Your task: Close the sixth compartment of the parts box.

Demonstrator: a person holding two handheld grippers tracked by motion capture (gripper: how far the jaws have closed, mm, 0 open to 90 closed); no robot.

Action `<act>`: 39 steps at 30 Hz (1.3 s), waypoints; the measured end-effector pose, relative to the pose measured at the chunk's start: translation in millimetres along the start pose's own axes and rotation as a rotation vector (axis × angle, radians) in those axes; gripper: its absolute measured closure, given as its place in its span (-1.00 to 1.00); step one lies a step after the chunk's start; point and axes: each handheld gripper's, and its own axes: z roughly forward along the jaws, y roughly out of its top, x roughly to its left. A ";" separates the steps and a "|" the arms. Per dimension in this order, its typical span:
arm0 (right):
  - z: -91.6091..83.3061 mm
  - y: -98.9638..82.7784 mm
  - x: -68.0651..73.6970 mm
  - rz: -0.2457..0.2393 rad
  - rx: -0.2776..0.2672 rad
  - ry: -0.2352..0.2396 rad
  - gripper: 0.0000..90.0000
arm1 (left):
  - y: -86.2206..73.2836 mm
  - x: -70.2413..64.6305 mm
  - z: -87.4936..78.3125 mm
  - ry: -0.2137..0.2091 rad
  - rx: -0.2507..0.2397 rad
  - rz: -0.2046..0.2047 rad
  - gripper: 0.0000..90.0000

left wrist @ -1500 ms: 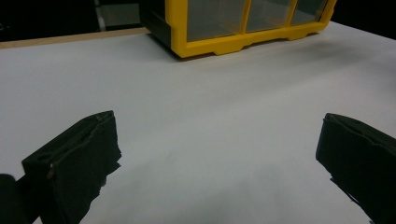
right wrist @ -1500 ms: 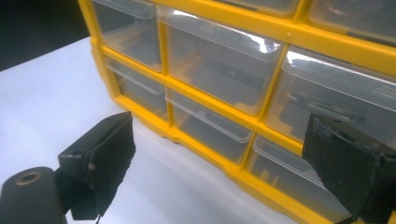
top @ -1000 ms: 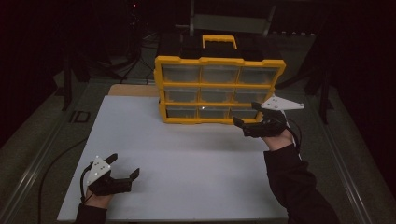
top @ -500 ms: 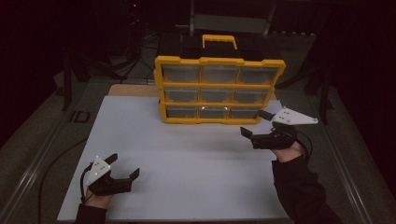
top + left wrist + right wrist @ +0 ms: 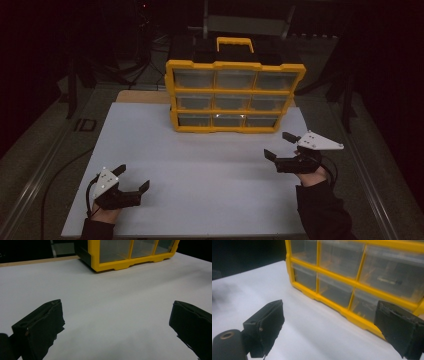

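Currently your right gripper [image 5: 279, 146] sits near the organizer [image 5: 234, 95], jaws wide apart, holding nothing. Left gripper [image 5: 132, 178] at the near table [image 5: 210, 160] edge, also gaping and empty.

Probably workshop: dim room, drawer organizer [image 5: 235, 95].

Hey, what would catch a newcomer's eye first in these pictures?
The bright yellow plastic drawer cabinet with clear drawers and a yellow handle, standing upright at the far side of the white table top. Next, the two black grippers: the left gripper at the near left edge, the right gripper nearer the cabinet, both open and empty.
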 end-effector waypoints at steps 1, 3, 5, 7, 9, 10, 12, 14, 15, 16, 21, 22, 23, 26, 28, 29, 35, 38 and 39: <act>0.2 -5.1 -0.9 0.004 0.005 0.001 -0.80 | 0.0 0.1 -0.1 0.000 -0.001 0.000 -1.00; 0.5 -12.7 -1.7 0.011 0.011 0.002 -0.80 | -0.1 0.3 -0.3 0.000 -0.006 -0.006 -1.00; 0.6 -19.0 -2.3 0.016 0.021 -0.012 -0.80 | 0.0 0.2 -0.5 0.000 -0.007 -0.004 -1.00; 0.8 -26.5 -2.3 0.021 0.033 -0.027 -0.80 | 0.1 0.1 -0.5 0.000 -0.007 -0.002 -1.00; 1.5 -33.5 -1.8 0.012 0.036 -0.043 -0.80 | 0.2 0.0 -0.7 -0.002 -0.009 -0.004 -1.00; 2.1 -37.2 -1.3 0.011 0.039 -0.048 -0.80 | 0.2 -0.1 -0.8 -0.001 -0.010 -0.003 -1.00; 3.8 -43.9 -0.8 0.011 0.047 -0.042 -0.80 | 0.4 -0.1 -1.1 -0.002 -0.012 -0.003 -1.00; 5.8 -50.5 -0.3 0.015 0.057 -0.037 -0.80 | 0.4 -0.1 -1.2 -0.002 -0.012 -0.003 -1.00; 6.2 -51.8 -0.1 0.014 0.061 -0.034 -0.80 | 0.4 -0.1 -1.3 -0.003 -0.012 -0.003 -1.00; 7.0 -55.2 0.5 0.013 0.065 -0.033 -0.80 | 0.4 -0.1 -1.5 -0.003 -0.012 -0.003 -1.00; 9.6 -68.0 0.9 0.016 0.094 -0.037 -0.80 | 0.4 0.2 -1.6 -0.005 -0.016 -0.005 -1.00; 10.0 -69.9 0.6 0.017 0.101 -0.033 -0.80 | 0.4 0.2 -1.6 -0.006 -0.015 -0.005 -1.00; 10.3 -71.9 0.8 0.019 0.103 -0.040 -0.80 | 0.4 0.1 -1.6 -0.006 -0.016 -0.005 -1.00; 10.0 -77.8 0.4 0.024 0.105 -0.056 -0.80 | 0.7 0.2 -2.0 -0.006 -0.019 -0.004 -1.00; 9.9 -81.6 0.3 0.025 0.117 -0.071 -0.80 | 0.9 0.3 -2.3 -0.008 -0.021 -0.005 -1.00; 10.1 -83.6 0.2 0.027 0.122 -0.069 -0.80 | 0.9 0.4 -2.4 -0.008 -0.022 -0.007 -1.00; 13.8 -94.5 -3.4 0.032 0.170 -0.129 -0.80 | 0.9 0.3 -2.3 -0.010 -0.022 -0.006 -1.00; 15.9 -98.5 -5.7 0.035 0.195 -0.146 -0.80 | 0.8 0.5 -2.2 -0.010 -0.021 -0.008 -1.00; 16.8 -100.0 -6.3 0.034 0.201 -0.147 -0.80 | 0.7 0.7 -2.2 -0.011 -0.021 -0.009 -1.00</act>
